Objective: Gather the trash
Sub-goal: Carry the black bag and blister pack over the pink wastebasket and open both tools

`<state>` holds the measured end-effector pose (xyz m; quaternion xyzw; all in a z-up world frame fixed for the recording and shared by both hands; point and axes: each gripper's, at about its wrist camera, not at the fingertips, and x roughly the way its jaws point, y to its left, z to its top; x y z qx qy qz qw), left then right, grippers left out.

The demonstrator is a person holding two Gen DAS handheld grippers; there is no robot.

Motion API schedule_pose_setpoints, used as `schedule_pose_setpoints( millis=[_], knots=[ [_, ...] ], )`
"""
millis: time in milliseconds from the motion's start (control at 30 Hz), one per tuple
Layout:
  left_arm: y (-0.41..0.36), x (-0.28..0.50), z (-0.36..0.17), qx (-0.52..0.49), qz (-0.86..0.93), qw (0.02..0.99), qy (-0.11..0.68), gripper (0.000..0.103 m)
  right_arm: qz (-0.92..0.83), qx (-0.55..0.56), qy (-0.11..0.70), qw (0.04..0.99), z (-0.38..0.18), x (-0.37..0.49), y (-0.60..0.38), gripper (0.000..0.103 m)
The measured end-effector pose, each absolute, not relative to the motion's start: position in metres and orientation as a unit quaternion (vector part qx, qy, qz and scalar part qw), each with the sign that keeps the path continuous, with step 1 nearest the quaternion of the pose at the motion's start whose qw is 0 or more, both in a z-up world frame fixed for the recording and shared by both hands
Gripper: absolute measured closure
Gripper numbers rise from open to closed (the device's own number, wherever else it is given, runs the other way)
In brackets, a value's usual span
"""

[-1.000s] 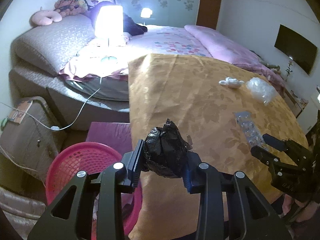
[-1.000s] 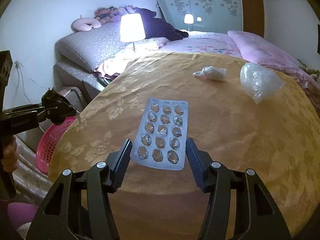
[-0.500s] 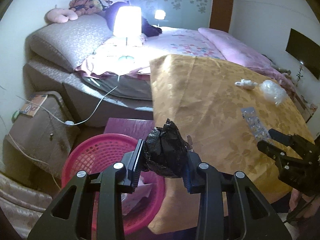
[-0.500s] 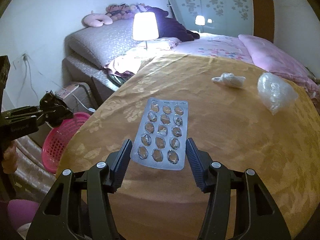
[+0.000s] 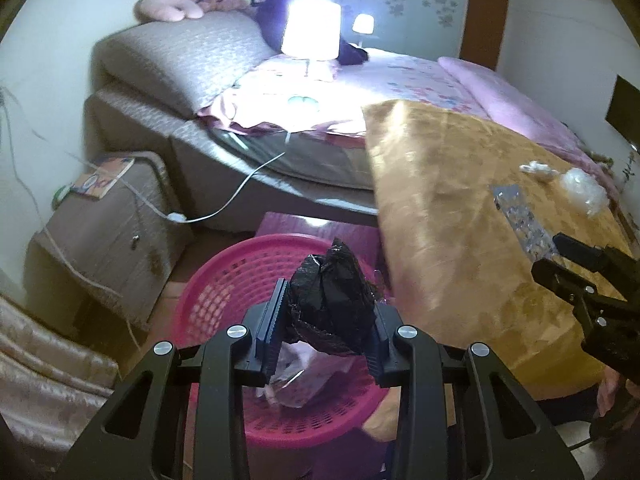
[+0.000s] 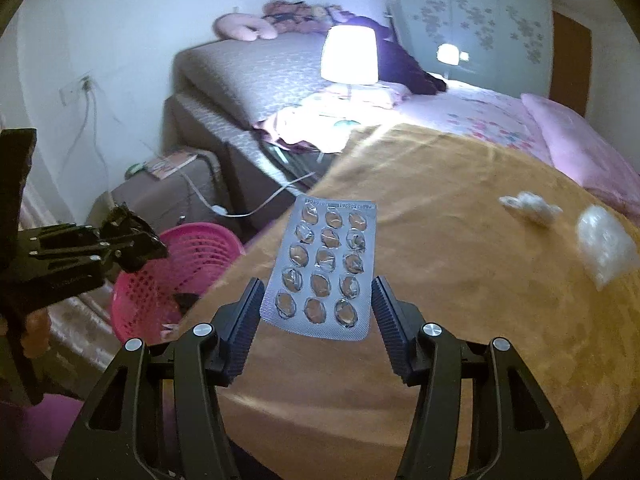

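My left gripper (image 5: 328,312) is shut on a crumpled black plastic bag (image 5: 332,296) and hangs right above the pink basket (image 5: 224,264), which stands on the floor beside the gold-clothed table (image 5: 448,216). My right gripper (image 6: 318,284) is shut on a silver blister pack (image 6: 326,264), holding it by both long edges above the table's left part. From the right wrist view, the left gripper (image 6: 136,240) shows over the basket (image 6: 192,240). A white tissue wad (image 6: 528,206) and a clear plastic wrap (image 6: 604,248) lie on the table at the far right.
Pale wrappers (image 5: 296,376) lie inside the basket. A purple stool (image 5: 312,228) stands behind it, and a brown bedside cabinet (image 5: 104,232) with a white cable is to its left. The bed with a lit lamp (image 5: 310,30) fills the background.
Both grippers have swung left. The left one carried the black bag from the table's edge to above the basket. The right one carried the blister pack toward the table's left edge.
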<state>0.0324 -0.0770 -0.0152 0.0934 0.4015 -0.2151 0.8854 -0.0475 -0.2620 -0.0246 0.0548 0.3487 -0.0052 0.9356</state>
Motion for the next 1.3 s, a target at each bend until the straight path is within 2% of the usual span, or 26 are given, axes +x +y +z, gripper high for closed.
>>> schedule_pose_setpoints(
  millis=[467,1100,1200,1300],
  knots=[
    [-0.046,0.048,-0.036,0.080,-0.175,0.885,0.423,0.071,0.078,0.025,0.377,0.923,-0.027,-0.002,-0.199,0.049],
    [-0.035,0.069,-0.059,0.071,-0.152,0.875,0.454,0.070,0.131,0.021,0.431,0.892,-0.055,0.045,-0.173,0.048],
    [-0.034,0.070,-0.059,0.067,-0.151,0.875,0.456,0.068,0.136,0.024,0.432,0.891,-0.057,0.047,-0.171,0.047],
    [-0.031,0.070,-0.059,0.061,-0.146,0.876,0.455,0.061,0.139,0.030,0.432,0.890,-0.057,0.047,-0.170,0.047]
  ],
)
